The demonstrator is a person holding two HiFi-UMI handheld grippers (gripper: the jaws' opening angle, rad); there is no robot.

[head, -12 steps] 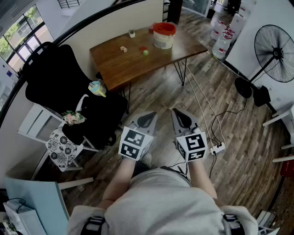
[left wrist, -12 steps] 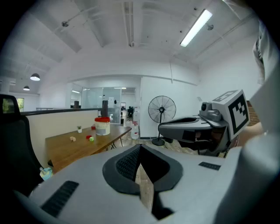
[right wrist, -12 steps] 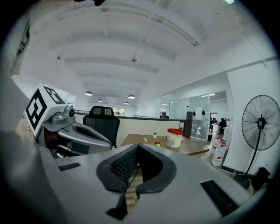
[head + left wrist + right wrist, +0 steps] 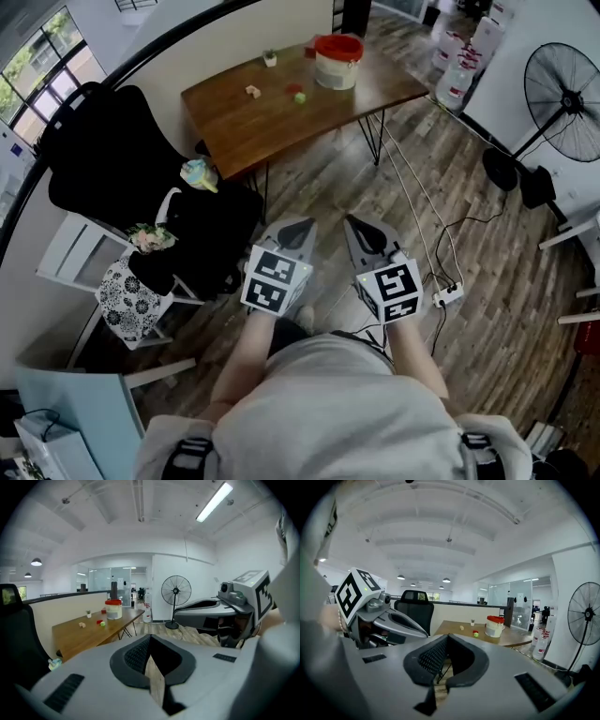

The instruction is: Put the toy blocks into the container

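Note:
Far ahead stands a wooden table [image 4: 253,127] with a white container [image 4: 336,67] that has a red rim. On the table lie a green block [image 4: 300,97], a red block [image 4: 292,88] and a pale block [image 4: 251,91]. My left gripper [image 4: 302,225] and right gripper [image 4: 352,223] hover side by side over the floor, well short of the table. Both are shut with nothing between the jaws. The left gripper view shows the container [image 4: 113,609] and blocks [image 4: 101,623] in the distance. The right gripper view shows the container [image 4: 494,626] and the green block [image 4: 476,633] too.
A black office chair [image 4: 112,159] with a jacket, a white stool [image 4: 127,291] and small toys stand at the left. A floor fan [image 4: 562,94] is at the right. Cables and a power strip [image 4: 446,296] lie on the wooden floor. Water bottles [image 4: 455,80] stand past the table.
The view has shifted slightly; both grippers sit a little higher in the picture, and the table has slid a little up the frame. Both stay shut.

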